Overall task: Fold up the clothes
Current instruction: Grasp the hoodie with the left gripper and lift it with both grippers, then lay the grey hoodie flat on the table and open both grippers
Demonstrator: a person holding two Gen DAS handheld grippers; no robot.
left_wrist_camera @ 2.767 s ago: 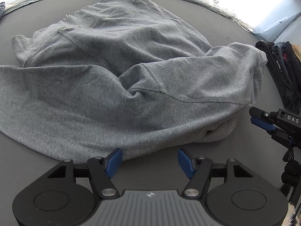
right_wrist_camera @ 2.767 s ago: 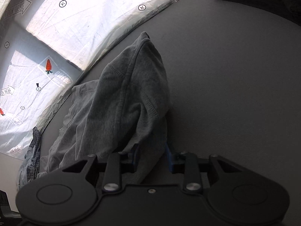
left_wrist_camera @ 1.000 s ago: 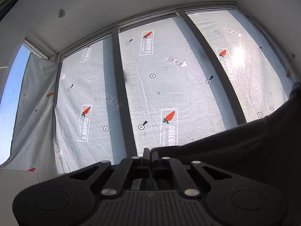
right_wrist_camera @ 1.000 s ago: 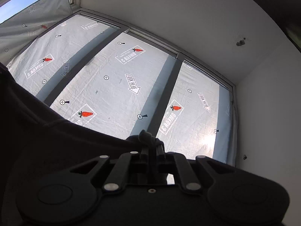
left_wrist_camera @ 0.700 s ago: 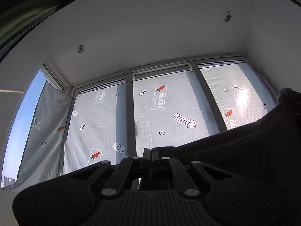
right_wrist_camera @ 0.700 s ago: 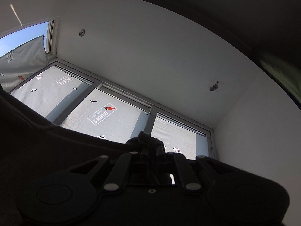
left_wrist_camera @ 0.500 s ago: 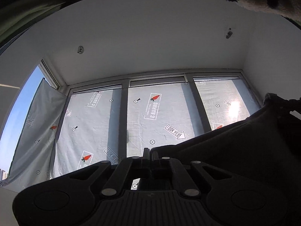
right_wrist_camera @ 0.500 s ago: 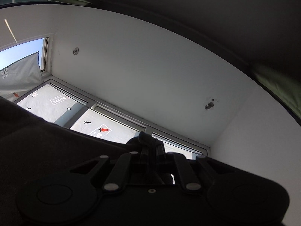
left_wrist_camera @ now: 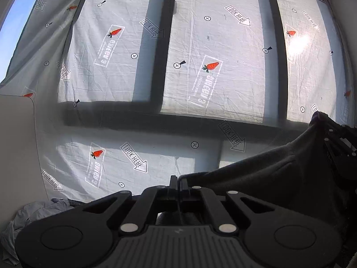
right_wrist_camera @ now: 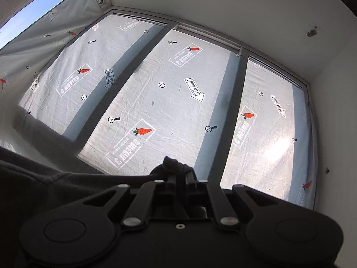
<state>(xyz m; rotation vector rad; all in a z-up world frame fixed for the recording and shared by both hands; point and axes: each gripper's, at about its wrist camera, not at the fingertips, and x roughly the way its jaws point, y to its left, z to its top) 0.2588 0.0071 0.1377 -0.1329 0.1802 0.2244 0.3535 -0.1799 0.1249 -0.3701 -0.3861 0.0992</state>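
You have the garment [left_wrist_camera: 279,178] lifted clear and stretched between both grippers, left gripper [left_wrist_camera: 178,182] and right gripper [right_wrist_camera: 176,174] fingers clenched on its edge, cloth hanging toward 3 o'clock in the left view, so no fold looks made yet.

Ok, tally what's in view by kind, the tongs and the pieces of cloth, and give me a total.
Tongs: 2, the left tongs and the right tongs, each shut on the dark garment
Held garments: 1, the dark garment
Crumpled pale cloth: 1
Total: 4
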